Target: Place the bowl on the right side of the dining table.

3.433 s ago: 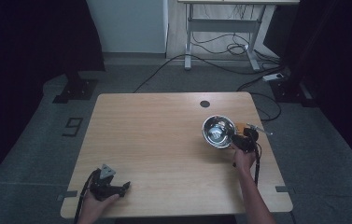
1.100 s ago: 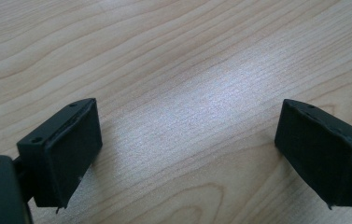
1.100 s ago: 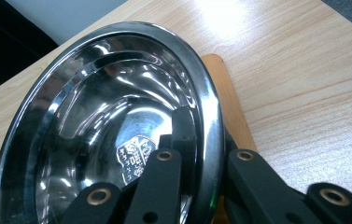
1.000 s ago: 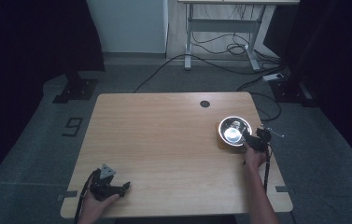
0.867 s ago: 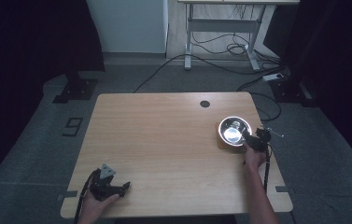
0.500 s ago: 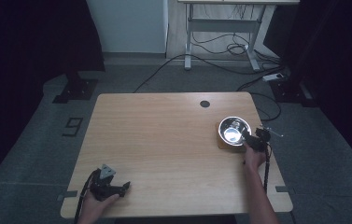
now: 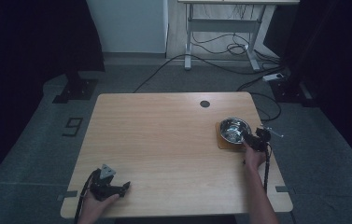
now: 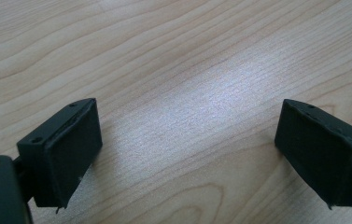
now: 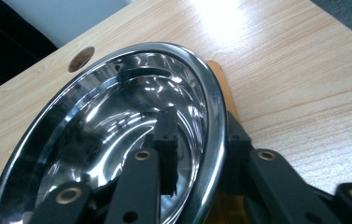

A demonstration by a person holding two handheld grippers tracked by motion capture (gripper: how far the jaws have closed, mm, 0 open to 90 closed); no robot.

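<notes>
steel bowl (image 9: 117, 126) rim between the jaws, just opening

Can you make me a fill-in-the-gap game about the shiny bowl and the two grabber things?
1. The shiny metal bowl sits on a brown ____.
2. The right gripper has one jaw inside the bowl and one jaw ____ it, straddling the rim.
3. The left gripper has its jaws wide ____ over bare wood.
4. The wooden table has a small round ____ near its far edge.

Missing words: mat; outside; open; hole
</notes>
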